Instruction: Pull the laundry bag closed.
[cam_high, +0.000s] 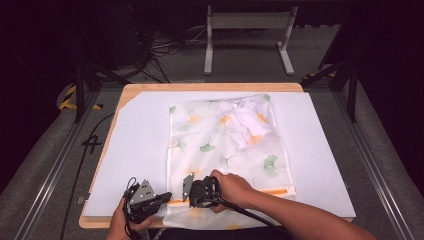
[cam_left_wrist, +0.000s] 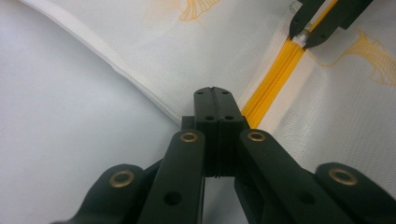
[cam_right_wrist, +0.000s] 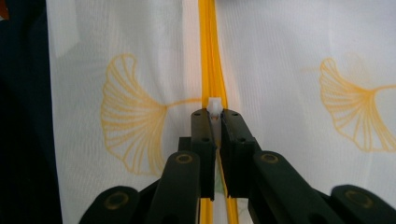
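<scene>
Pinching the white zipper pull (cam_right_wrist: 214, 107), right gripper (cam_right_wrist: 214, 116) jaws nearly closed.

We see a white mesh laundry bag (cam_high: 222, 150) printed with green and orange ginkgo leaves lying flat on the bench, with a crumpled white garment (cam_high: 248, 124) showing through its far right part. Its orange zipper (cam_right_wrist: 212, 56) runs along the near edge, and the small white zipper pull (cam_right_wrist: 214, 106) sits partway along, towards the left end.
</scene>
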